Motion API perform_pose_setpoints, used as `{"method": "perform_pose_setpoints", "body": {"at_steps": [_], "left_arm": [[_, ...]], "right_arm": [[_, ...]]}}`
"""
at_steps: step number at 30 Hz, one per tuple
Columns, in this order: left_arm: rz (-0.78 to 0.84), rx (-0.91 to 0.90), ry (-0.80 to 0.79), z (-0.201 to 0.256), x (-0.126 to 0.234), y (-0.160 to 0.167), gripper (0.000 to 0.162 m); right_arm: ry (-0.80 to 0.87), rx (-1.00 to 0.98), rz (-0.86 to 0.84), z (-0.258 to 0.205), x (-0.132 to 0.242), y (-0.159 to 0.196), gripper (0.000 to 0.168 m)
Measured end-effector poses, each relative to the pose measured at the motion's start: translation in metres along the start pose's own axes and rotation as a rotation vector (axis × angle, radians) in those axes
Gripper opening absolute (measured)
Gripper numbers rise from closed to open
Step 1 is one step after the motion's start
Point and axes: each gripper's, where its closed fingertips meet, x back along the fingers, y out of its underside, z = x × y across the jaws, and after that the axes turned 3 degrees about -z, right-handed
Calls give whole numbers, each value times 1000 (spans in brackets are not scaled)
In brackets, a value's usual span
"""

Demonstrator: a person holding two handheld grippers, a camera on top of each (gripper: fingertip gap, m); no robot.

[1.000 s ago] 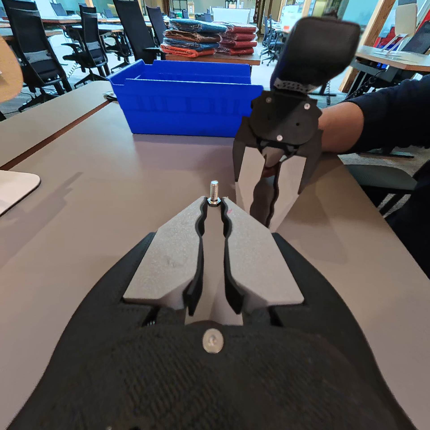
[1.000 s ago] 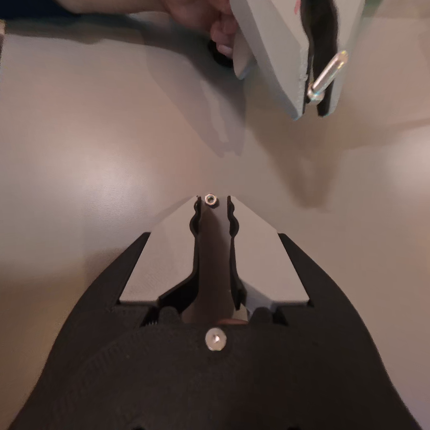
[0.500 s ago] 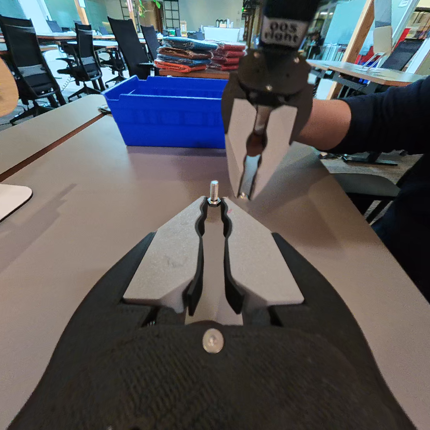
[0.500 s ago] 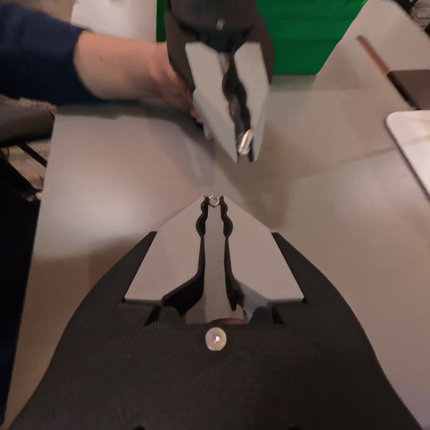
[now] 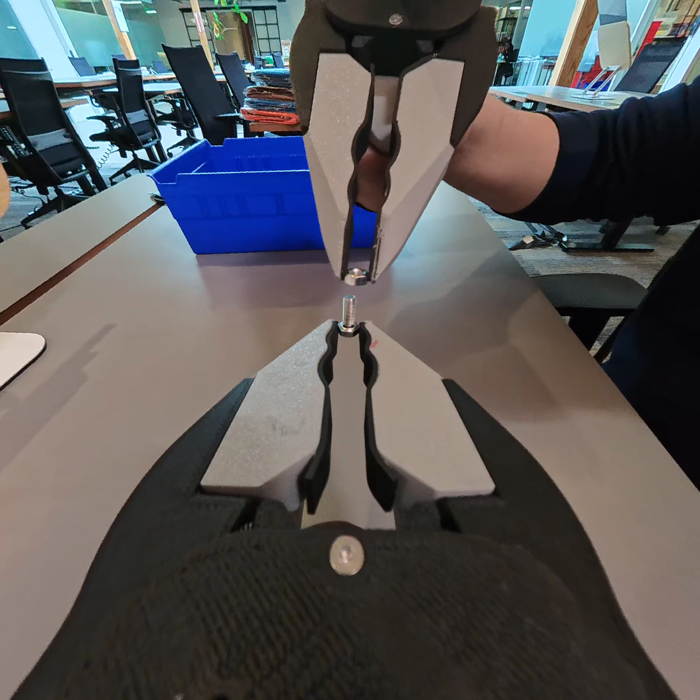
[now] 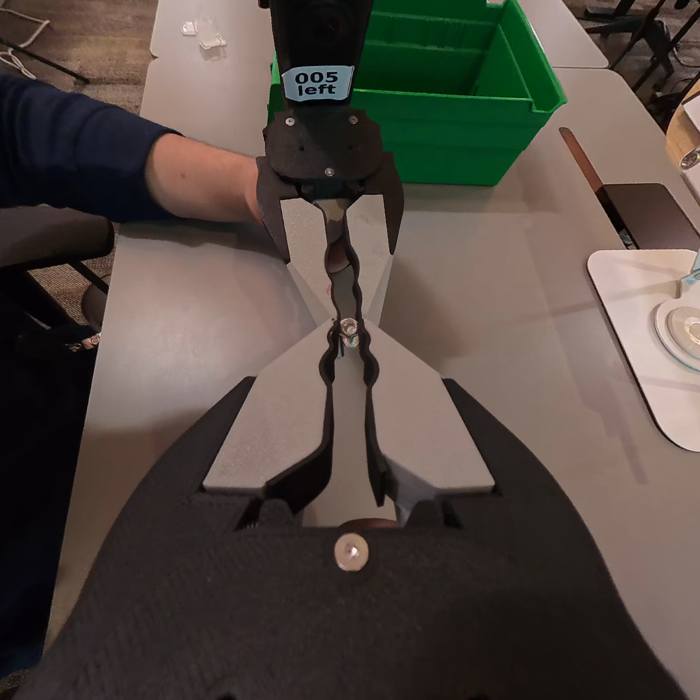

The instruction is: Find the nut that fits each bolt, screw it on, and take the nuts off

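Right wrist view — pale-blue printed label on left gripper.

Silver bolt: threaded shank upright, hex head clamped at the tips of the left gripper's fingers, raised above the grey desk. Silver hex nut: pinched at the tips of the right gripper's fingers, directly above the bolt end, narrowly apart from it.

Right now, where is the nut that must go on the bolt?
In the left wrist view, the nut is pinched at the tips of the right gripper, just above the upright bolt held by the left gripper, not yet touching it.
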Motion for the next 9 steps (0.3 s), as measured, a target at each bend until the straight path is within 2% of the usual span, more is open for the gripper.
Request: {"method": "perform_pose_setpoints", "body": {"at_steps": [9], "left_arm": [[-6,-7,-7,0,0,0,9]], "right_arm": [[11,-1,-22,2,-5,4,7]]}}
